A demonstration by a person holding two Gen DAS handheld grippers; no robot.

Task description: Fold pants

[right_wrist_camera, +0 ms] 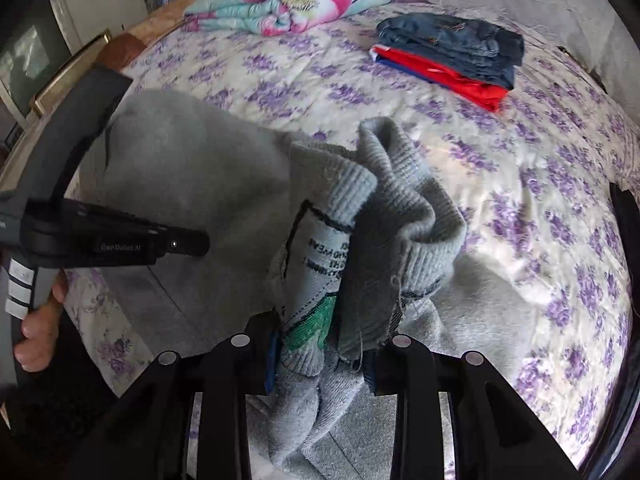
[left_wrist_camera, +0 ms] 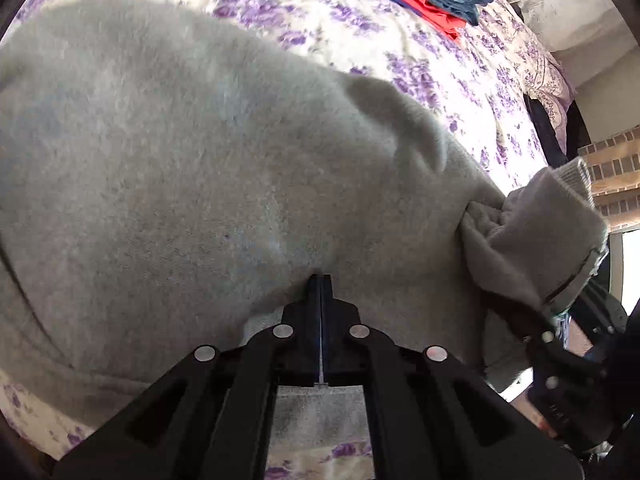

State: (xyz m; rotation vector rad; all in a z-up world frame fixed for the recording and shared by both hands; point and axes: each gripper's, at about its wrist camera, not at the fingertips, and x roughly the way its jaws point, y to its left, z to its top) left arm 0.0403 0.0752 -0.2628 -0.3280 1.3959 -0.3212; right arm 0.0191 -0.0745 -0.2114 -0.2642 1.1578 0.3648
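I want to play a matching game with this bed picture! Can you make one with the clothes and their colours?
Things:
1. pants
2. jeans
3. folded shirt
4. bedspread

Colours:
A. red and blue
B. cream with purple flowers
C. grey
D. dark blue denim

Pairs: 1-C, 2-D, 3-A, 4-B

Left tool (left_wrist_camera: 320, 280) closed; right tool (right_wrist_camera: 320, 352) clamped, part-open.

Open bedspread (right_wrist_camera: 500, 200); folded clothes stack (right_wrist_camera: 452, 56) beyond.
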